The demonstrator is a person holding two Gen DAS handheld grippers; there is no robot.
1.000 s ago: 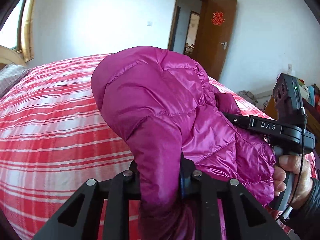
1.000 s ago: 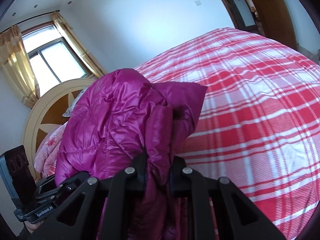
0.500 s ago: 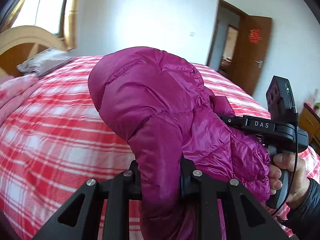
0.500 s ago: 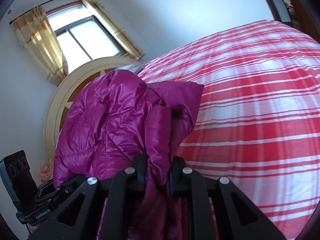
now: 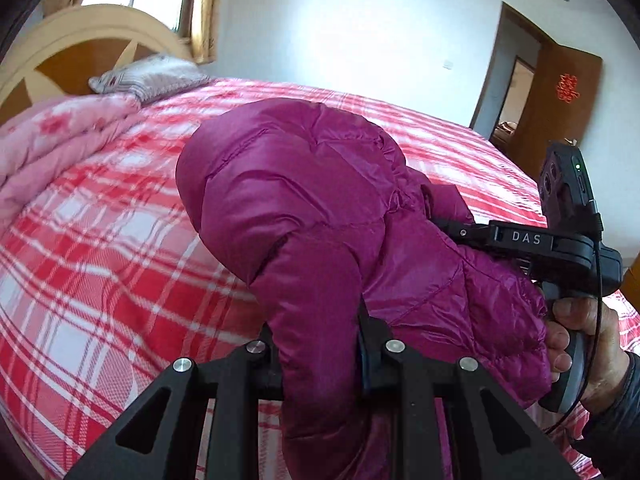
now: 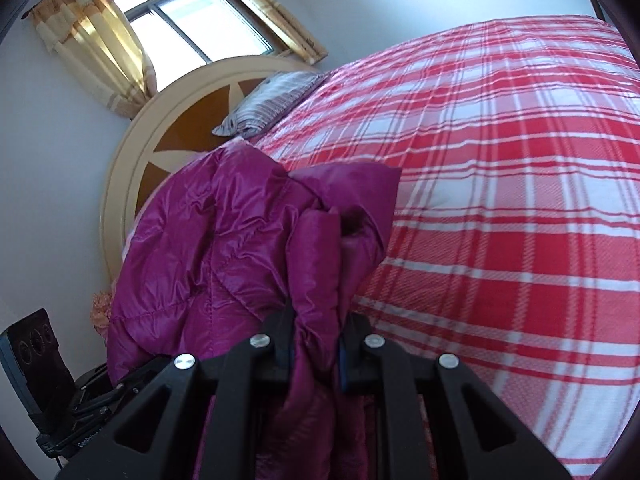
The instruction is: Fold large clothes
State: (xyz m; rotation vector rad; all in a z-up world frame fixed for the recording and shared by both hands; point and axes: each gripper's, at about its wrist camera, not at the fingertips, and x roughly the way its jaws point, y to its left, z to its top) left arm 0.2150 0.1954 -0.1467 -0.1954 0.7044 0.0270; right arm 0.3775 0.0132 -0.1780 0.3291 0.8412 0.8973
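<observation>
Both grippers pinch the magenta puffer jacket (image 5: 304, 200), the left gripper (image 5: 320, 344) and the right gripper (image 6: 316, 344), above the red checked bedspread (image 6: 500, 200). A striped pillow (image 6: 272, 100) and folded pink quilt (image 5: 60, 140) lie near the headboard (image 6: 132, 152); the rest is open

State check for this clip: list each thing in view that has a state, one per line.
Magenta quilted down jacket: bunched, held above the bed.
Left gripper: shut on jacket.
Right gripper: shut on jacket.
Brown wooden door: open.
Yellow curtains: drawn aside.
</observation>
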